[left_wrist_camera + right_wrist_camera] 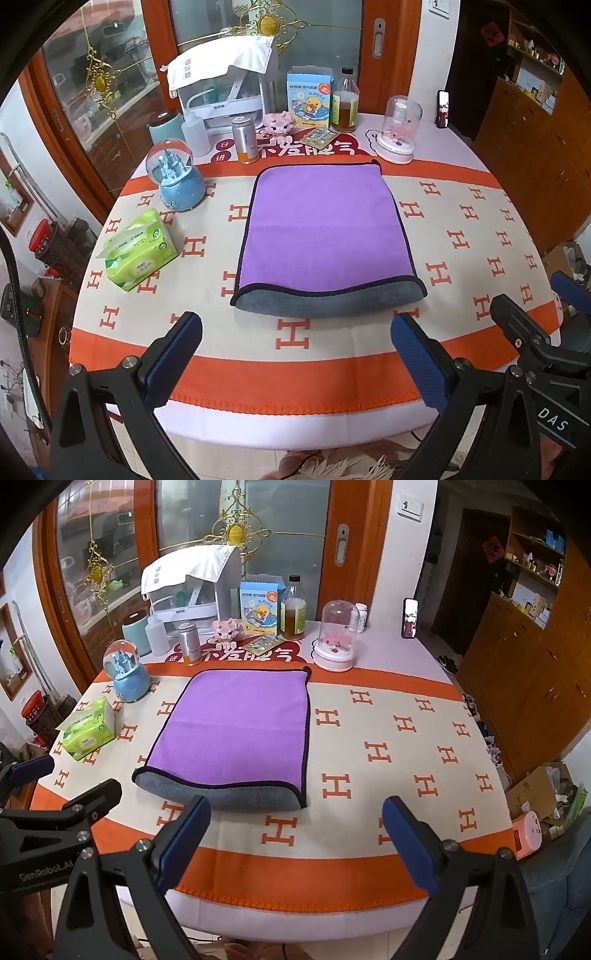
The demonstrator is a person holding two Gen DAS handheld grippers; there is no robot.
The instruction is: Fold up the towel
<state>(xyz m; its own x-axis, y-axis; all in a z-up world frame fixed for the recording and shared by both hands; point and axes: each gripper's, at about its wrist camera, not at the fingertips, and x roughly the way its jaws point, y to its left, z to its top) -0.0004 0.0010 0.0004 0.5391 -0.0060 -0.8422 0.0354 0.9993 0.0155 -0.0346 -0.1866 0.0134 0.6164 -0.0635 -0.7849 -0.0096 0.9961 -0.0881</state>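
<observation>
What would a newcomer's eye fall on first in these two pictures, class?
The purple towel lies folded at the table's middle, its grey underside showing along the near edge. Around it spreads the orange-and-cream cloth patterned with H shapes. Left of the towel sit a blue snow globe and a green tissue pack.

Counter point(369, 860): round, covered by cream cloth with orange H pattern and orange border. Behind it, wood-framed glass doors point(288, 531) with gold ornament point(236, 531). White wall strip with light switch point(410, 506) to the right. Far right: brown wooden cabinet point(524, 686), open shelves point(535, 561) above. Floor of pale tiles point(295, 949). Cardboard box point(535, 794) on floor at right. Lighting even, indoor.
</observation>
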